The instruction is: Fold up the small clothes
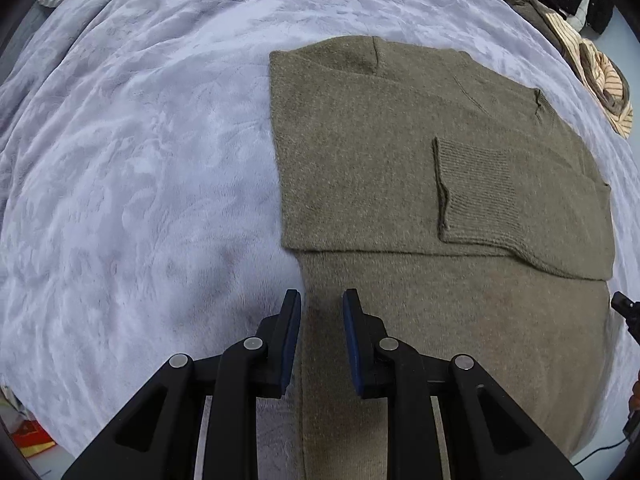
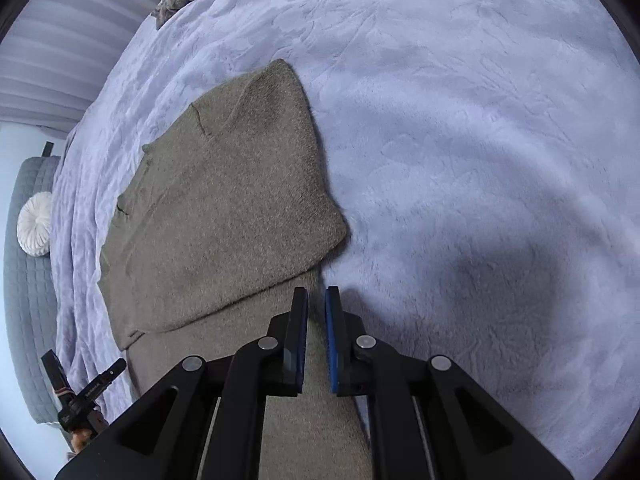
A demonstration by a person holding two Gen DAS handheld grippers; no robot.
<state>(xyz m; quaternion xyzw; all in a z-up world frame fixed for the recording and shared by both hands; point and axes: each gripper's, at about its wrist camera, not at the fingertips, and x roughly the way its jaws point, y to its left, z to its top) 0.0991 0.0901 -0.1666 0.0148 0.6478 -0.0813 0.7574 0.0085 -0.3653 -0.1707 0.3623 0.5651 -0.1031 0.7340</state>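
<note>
Lying partly folded on the lavender bedspread (image 1: 140, 160), the olive sweater (image 1: 380, 152) runs beneath both tools, its lower hem hidden; left tool (image 1: 320, 300) slightly parted, empty; right tool (image 2: 316, 300) nearly closed, grip unclear.

A bed (image 1: 140, 160) covered with a pale lavender plush blanket (image 2: 460, 140) carried everything. An olive-green knitted sweater (image 1: 380, 152) lay flat on the blanket, partly folded — one ribbed cuff (image 1: 476, 188) rested across its front. At the bed's far edge lay a heap of other clothes (image 1: 592, 68) — brown and striped fabric, bunched together.
</note>
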